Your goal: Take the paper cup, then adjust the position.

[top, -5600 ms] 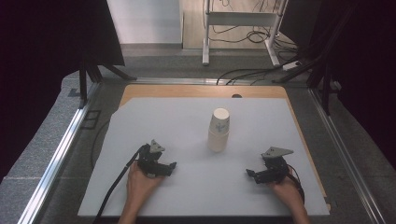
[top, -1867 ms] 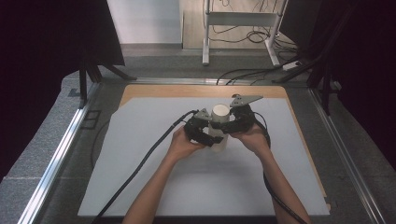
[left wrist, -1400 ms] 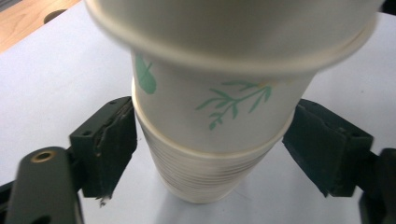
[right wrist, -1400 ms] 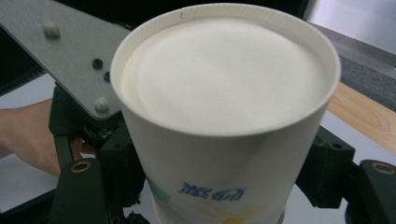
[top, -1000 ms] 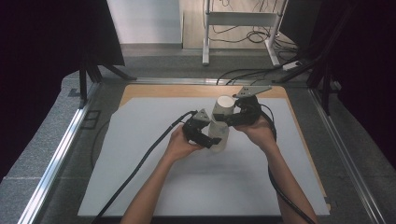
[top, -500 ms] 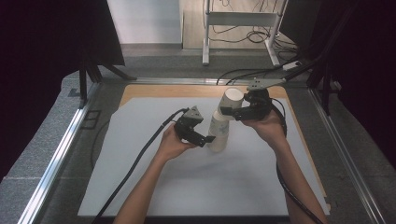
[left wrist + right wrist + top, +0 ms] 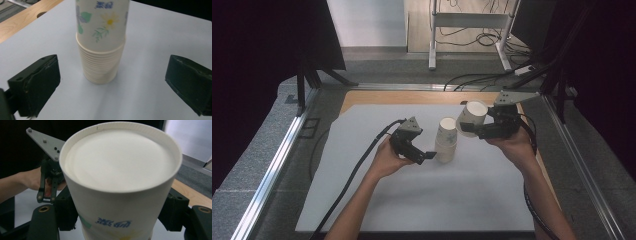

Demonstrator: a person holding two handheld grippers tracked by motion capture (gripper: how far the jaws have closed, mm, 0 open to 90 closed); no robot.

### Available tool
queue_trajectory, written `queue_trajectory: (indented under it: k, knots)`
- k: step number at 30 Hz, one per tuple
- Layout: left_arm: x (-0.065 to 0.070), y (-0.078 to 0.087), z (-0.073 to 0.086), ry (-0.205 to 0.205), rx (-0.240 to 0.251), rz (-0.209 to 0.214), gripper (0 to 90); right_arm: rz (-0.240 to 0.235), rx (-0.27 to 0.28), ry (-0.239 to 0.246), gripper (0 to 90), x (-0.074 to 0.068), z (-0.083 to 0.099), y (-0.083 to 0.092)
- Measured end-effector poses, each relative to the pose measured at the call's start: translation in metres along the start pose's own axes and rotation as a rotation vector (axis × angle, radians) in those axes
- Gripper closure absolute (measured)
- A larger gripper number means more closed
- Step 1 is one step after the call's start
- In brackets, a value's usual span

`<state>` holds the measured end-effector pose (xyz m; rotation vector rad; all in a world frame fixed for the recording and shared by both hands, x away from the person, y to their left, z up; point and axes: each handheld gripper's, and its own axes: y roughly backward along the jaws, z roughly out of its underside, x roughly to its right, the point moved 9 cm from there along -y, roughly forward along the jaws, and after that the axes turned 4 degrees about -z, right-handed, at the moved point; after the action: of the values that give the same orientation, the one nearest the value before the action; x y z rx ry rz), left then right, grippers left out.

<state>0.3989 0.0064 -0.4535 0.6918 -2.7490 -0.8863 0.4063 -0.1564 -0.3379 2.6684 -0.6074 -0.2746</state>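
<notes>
A stack of upturned white paper cups with a flower print [image 7: 446, 141] [image 7: 101, 50] stands on the white board [image 7: 412, 200]. My left gripper [image 7: 428, 154] [image 7: 113, 87] is low beside the stack's left. Its jaws have just been opening and now stand wide on either side of the stack's base, touching nothing. My right gripper [image 7: 468, 125] [image 7: 120, 220] is shut on a single paper cup [image 7: 473, 115] [image 7: 120, 170]. It holds that cup in the air, up and to the right of the stack, bottom towards the camera. The left gripper [image 7: 47, 170] is also visible behind that cup.
A wooden strip [image 7: 402, 97] runs along the board's far edge. Metal rails border the left [image 7: 272, 165] and right [image 7: 582, 165] sides. Cables and stand legs [image 7: 472, 65] lie on the floor beyond. Bare board spreads in front of the stack.
The right gripper has lifted one cup off the stack and carried it up and to the right. The left gripper has let go of the stack, opened wide and drawn back leftwards.
</notes>
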Motion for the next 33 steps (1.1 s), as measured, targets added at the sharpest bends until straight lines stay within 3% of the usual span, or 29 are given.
queue_trajectory:
  k: [6,15,26,33]
  knots:
    - [0.016,0.011,0.005,-0.003,0.022,0.026,0.0,-0.024,0.019,-0.020,29.3,-0.010,0.018,0.012]
    - [0.040,0.013,0.014,-0.012,0.049,0.055,0.0,-0.040,0.018,-0.047,29.4,-0.016,0.055,0.017]
    - [0.058,0.002,0.019,-0.021,0.064,0.093,0.0,-0.050,0.004,-0.057,29.4,-0.024,0.092,0.006]
    - [0.067,-0.004,0.019,-0.020,0.070,0.114,0.0,-0.078,0.006,-0.063,29.4,-0.032,0.104,-0.006]
